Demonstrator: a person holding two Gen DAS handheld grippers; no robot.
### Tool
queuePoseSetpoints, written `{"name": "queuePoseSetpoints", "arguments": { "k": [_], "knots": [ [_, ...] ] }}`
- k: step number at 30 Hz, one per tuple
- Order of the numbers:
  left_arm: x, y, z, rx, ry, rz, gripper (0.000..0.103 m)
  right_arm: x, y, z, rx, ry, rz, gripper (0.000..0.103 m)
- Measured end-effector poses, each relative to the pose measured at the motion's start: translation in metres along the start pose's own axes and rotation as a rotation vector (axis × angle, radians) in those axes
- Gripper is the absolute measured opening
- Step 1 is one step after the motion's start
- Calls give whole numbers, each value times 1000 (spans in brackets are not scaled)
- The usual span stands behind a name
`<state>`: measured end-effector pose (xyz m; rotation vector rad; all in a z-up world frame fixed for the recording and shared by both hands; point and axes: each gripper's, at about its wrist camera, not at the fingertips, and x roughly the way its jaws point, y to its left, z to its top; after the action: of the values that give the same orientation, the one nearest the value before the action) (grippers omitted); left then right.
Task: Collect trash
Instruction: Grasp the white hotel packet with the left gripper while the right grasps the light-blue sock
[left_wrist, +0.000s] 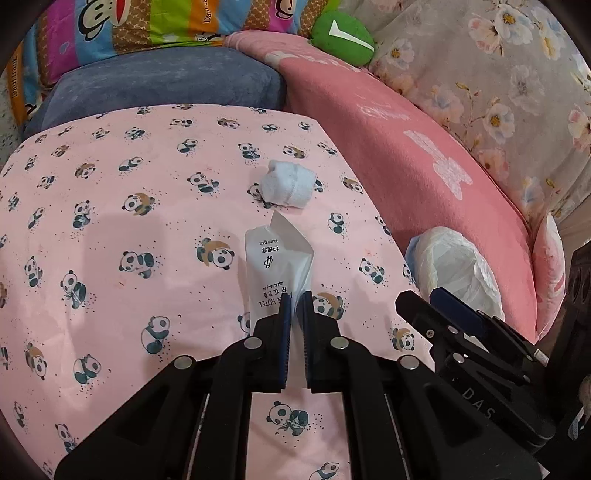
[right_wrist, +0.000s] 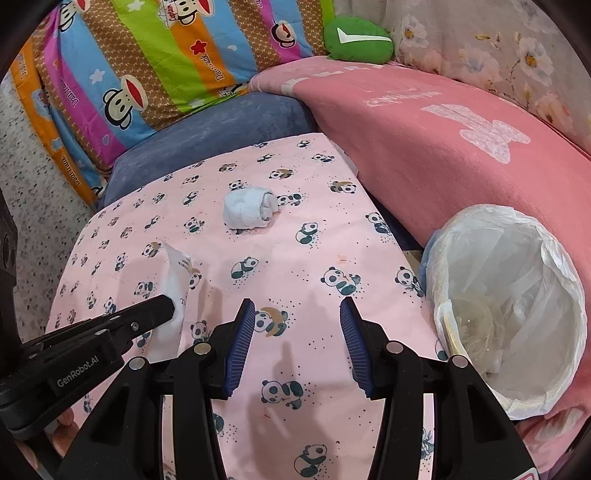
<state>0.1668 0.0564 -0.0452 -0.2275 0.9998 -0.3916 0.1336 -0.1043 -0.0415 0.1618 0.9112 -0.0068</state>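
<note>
My left gripper (left_wrist: 295, 306) is shut on a white hotel packet (left_wrist: 275, 264) and holds it just above the pink panda sheet (left_wrist: 129, 206). The packet also shows in the right wrist view (right_wrist: 175, 291), pinched by the left gripper (right_wrist: 166, 304). A rolled white cloth ball (left_wrist: 288, 184) lies on the sheet beyond the packet; it also shows in the right wrist view (right_wrist: 249, 208). My right gripper (right_wrist: 297, 317) is open and empty over the sheet. A small bin with a white plastic liner (right_wrist: 509, 302) stands to its right, with some clear wrapper inside.
A pink blanket (right_wrist: 443, 155) lies behind the bin. A blue cushion (right_wrist: 207, 140), a striped cartoon pillow (right_wrist: 147, 59) and a green soft toy (right_wrist: 356, 38) line the back. Floral fabric (left_wrist: 498, 85) is at the far right.
</note>
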Motion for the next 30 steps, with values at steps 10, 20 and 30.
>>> {"name": "queuePoseSetpoints", "arguments": {
  "k": [10, 20, 30],
  "knots": [
    [-11, 27, 39, -31, -68, 28, 6, 26, 25, 41, -16, -17, 45, 47],
    [2, 55, 68, -56, -84, 43, 6, 86, 48, 77, 3, 16, 58, 59],
    [18, 67, 83, -70, -73, 45, 6, 134, 57, 88, 12, 44, 19, 67]
  ]
}}
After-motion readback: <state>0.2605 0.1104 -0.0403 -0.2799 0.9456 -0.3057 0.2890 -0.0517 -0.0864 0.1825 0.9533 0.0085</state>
